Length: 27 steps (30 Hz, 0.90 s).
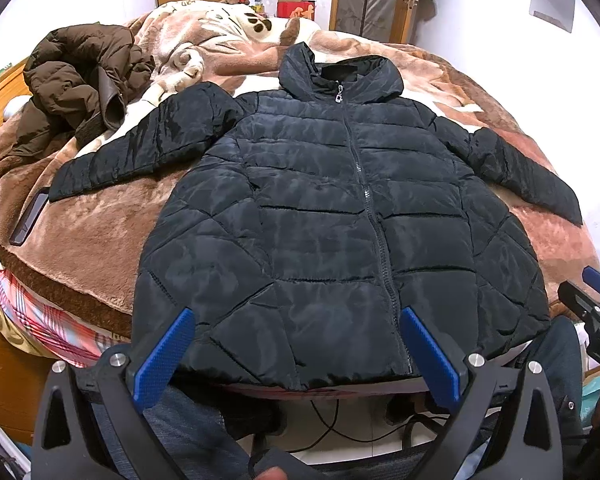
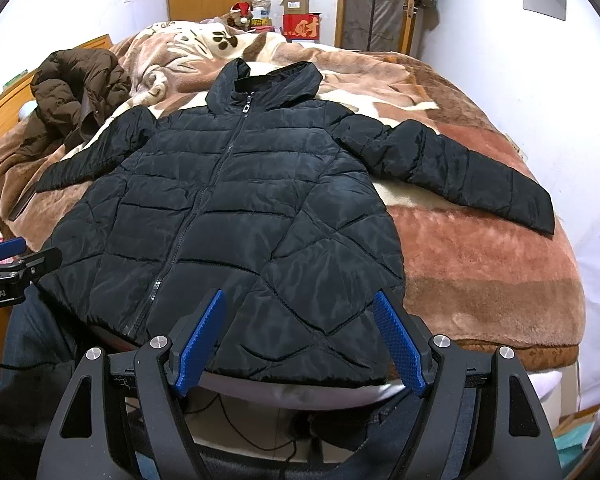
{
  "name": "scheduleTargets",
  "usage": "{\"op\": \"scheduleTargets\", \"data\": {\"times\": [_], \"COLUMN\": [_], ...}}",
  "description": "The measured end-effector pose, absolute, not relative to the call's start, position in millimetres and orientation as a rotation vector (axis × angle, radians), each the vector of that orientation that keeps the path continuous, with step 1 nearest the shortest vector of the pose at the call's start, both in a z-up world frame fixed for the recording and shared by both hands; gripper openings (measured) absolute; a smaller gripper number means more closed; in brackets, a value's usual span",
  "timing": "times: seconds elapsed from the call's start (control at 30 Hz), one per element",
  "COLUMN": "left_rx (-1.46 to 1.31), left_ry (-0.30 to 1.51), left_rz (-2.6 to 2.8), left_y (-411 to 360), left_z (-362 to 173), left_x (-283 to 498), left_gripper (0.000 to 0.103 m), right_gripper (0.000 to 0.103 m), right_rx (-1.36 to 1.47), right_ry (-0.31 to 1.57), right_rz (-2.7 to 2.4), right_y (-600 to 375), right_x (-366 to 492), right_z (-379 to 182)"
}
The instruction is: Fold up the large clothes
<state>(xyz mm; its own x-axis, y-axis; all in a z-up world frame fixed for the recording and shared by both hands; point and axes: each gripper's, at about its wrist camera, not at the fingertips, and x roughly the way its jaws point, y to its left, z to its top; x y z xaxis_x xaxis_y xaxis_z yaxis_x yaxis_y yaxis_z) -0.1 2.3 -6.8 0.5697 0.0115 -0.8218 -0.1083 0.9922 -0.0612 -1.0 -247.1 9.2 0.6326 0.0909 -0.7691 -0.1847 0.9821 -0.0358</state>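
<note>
— Brown blanket (image 1: 100,248) covers the bed; where's the black jacket (image 1: 320,208)?
— Spread flat, zipped, hem just ahead of both grippers.
— Holding anything?
— No. Left gripper (image 1: 296,356) and right gripper (image 2: 300,340) gape wide, empty.

Even, fairly bright indoor light fills both views, seemingly from overhead. The white wall (image 2: 588,128) on the right blows out to glare. The black jacket (image 1: 320,216) shows soft grey sheen on its quilting. Fisheye bending curves the bed (image 2: 480,264) and darkens the corners. The floor beneath lies in shadow.
</note>
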Motion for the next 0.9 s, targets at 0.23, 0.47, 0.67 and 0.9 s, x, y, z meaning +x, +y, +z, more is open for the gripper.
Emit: {"op": "scheduleTargets", "data": {"times": [0.23, 0.47, 0.67, 0.9], "left_rx": [-0.102, -0.106, -0.103, -0.101], "left_ry": [0.970, 0.972, 0.976, 0.977], "left_rz": [0.070, 0.070, 0.065, 0.066], "left_y": [0.7, 1.0, -1.1, -2.1], "left_z": [-7.8, -8.0, -9.1, -9.5], "left_x": [-0.5, -0.3, -1.0, -1.1], "left_gripper": [0.103, 0.103, 0.103, 0.103], "right_gripper": [0.076, 0.076, 0.076, 0.076], "right_rx": [-0.117, -0.118, -0.119, -0.120], "right_ry": [0.873, 0.875, 0.877, 0.878], "right_rz": [0.158, 0.157, 0.157, 0.157], "right_y": [-247.4, -246.9, -246.6, -246.3], "right_x": [-0.3, 0.9, 0.5, -0.5], "right_z": [10.0, 8.9, 9.2, 9.0]}}
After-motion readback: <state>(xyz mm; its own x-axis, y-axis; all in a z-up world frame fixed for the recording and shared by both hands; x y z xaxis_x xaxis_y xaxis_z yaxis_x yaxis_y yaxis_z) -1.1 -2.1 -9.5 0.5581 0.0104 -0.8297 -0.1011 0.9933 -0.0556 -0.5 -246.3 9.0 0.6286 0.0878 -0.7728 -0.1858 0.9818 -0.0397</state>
